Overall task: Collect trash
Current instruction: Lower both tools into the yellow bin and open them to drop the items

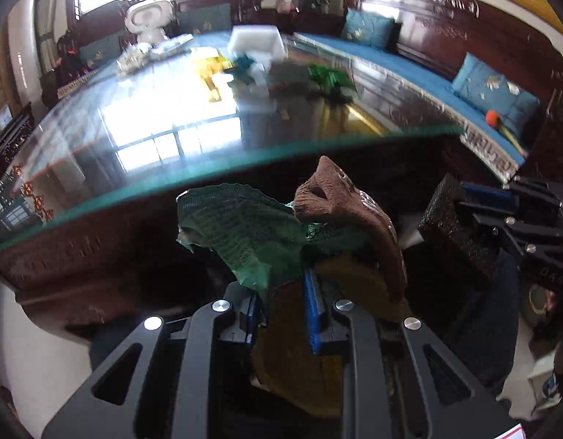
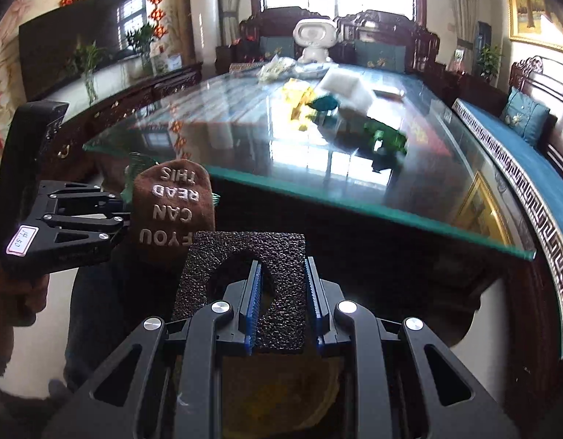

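The left gripper (image 1: 283,292) had its two blue-padded fingers (image 1: 313,311) drawn close together, pinching two things at once: one green mesh wrapper (image 1: 241,226) and one brown sock (image 1: 354,219). Both hung off the counter (image 1: 80,135), just in front of its near edge. The wrapper fanned out to the left of the fingers, crumpled, its long axis running roughly left to right. The sock stood with its toe pointing up and its length curving down to the right; in the right wrist view the sock (image 2: 171,205) showed white lettering, upside down, reading "YOU CAN READ THIS".

The right gripper (image 2: 283,292) had its fingers (image 2: 255,303) partly closed, clamping one black foam block (image 2: 244,278) with an oval hole cut through it. The block lay flat between the pads, also off the counter, below its near edge, and just right of the sock.

On the counter, toward its far middle, sat one white foam block (image 2: 349,89), one crumpled yellow wrapper (image 2: 299,104), one dark teal scrap (image 2: 323,102) and one green wrapper (image 2: 385,135), all blurred. One white robot figure (image 2: 314,42) stood at the far edge.
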Tool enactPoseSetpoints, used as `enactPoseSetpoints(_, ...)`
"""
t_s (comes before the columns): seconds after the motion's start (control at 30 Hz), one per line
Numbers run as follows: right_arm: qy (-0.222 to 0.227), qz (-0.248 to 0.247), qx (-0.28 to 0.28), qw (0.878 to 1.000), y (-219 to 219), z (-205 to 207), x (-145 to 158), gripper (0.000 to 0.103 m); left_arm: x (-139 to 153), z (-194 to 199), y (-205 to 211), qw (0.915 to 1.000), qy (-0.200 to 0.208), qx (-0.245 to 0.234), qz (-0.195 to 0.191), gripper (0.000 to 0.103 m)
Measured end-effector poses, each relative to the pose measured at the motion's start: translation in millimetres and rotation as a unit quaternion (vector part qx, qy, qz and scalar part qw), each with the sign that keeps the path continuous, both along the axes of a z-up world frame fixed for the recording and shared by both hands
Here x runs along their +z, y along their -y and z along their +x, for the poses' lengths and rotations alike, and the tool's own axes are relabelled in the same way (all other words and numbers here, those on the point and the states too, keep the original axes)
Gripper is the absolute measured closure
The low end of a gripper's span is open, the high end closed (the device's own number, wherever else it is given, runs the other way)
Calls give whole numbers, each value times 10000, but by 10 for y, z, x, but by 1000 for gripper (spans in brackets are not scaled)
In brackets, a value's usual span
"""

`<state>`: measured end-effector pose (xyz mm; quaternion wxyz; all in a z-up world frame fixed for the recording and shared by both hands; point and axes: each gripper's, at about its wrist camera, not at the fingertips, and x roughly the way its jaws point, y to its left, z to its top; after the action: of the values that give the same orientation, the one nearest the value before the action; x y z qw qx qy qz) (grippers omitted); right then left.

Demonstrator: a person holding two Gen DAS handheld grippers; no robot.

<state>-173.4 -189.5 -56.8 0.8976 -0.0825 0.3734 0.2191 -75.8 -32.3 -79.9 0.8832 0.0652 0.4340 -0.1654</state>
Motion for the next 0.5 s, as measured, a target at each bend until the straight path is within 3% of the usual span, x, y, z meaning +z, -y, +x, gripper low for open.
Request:
enactPoseSetpoints(0.23, -742, -7, -209, 9970, 111, -196, -501, 80, -861, -128, 249, 9911, -1215, -355, 406, 81)
enactPoseSetpoints(0.5, -1474, 21, -504, 9878, 197, -78, -1067, 80, -1518, -28, 504, 9758, -1965, -472, 834, 85)
